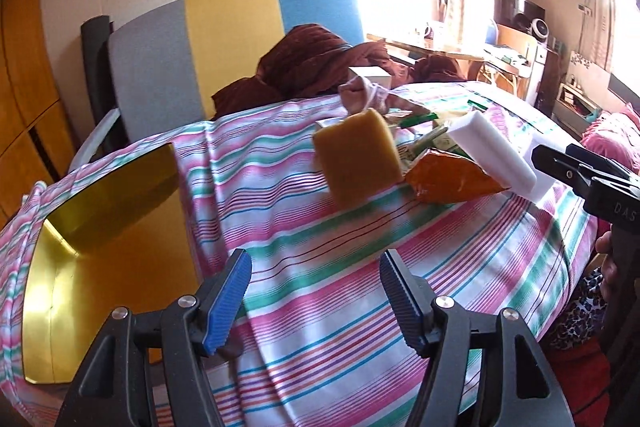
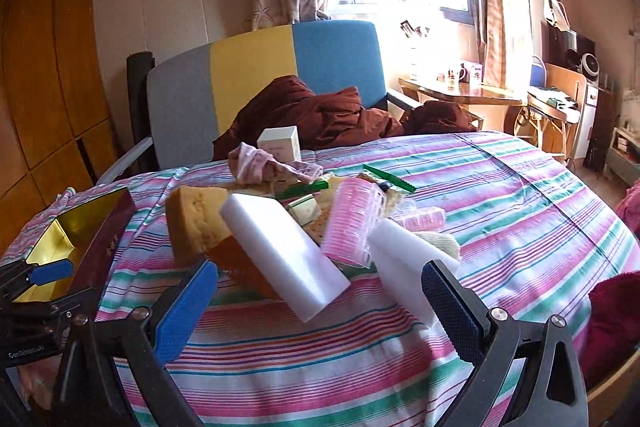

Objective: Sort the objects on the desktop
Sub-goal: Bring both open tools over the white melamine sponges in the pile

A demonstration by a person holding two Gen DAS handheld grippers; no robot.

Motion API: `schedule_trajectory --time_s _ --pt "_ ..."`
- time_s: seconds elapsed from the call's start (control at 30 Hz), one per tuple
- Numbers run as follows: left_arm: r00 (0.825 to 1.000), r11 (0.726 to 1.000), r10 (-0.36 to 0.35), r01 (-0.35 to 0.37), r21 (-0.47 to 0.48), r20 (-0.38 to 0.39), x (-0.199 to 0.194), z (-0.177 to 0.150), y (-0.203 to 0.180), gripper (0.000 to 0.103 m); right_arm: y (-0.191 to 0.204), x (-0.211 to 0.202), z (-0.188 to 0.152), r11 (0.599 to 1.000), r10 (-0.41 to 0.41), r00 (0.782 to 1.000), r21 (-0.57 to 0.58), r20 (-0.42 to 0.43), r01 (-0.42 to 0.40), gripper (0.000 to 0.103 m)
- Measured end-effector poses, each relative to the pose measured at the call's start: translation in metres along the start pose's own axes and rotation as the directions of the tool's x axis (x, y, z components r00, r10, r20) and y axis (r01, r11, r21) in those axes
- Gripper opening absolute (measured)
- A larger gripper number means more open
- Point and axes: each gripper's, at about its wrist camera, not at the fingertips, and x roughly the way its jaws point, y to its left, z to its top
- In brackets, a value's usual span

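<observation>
A heap of objects lies on the striped tablecloth (image 1: 328, 267). It holds a yellow sponge (image 1: 358, 159) (image 2: 196, 223), a white foam block (image 1: 494, 147) (image 2: 284, 255), an orange snack bag (image 1: 448, 183), a pink ribbed pack (image 2: 352, 223), a second white block (image 2: 404, 247), a pink cloth (image 2: 264, 163) and a small white box (image 2: 280, 143). My left gripper (image 1: 316, 301) stands open over bare cloth, short of the sponge. My right gripper (image 2: 320, 311) is open, its fingers on either side of the near end of the white foam block without touching it.
An open box with a gold lining (image 1: 104, 239) (image 2: 60, 239) sits at the table's left edge. Behind the table stands a grey, yellow and blue chair (image 2: 256, 75) with a brown garment (image 2: 328, 115). A side table and shelves stand at the right.
</observation>
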Motion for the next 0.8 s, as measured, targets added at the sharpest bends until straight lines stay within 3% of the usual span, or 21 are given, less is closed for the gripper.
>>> schedule_trajectory --time_s 0.27,0.53,0.8 --pt "0.988 0.991 -0.131 0.133 0.022 -0.087 0.040 0.018 -0.031 0.073 -0.042 0.000 -0.001 0.995 -0.067 0.998 0.071 0.000 0.067 0.103" --pt "0.946 0.955 -0.288 0.295 0.025 -0.149 0.062 0.045 -0.080 0.073 -0.085 0.005 -0.011 0.978 -0.119 0.992 0.168 -0.032 0.123 0.103" --pt "0.887 0.898 -0.438 0.424 -0.116 -0.149 0.065 0.064 -0.094 0.073 -0.093 0.016 -0.024 0.981 -0.082 0.995 0.170 -0.057 0.090 0.103"
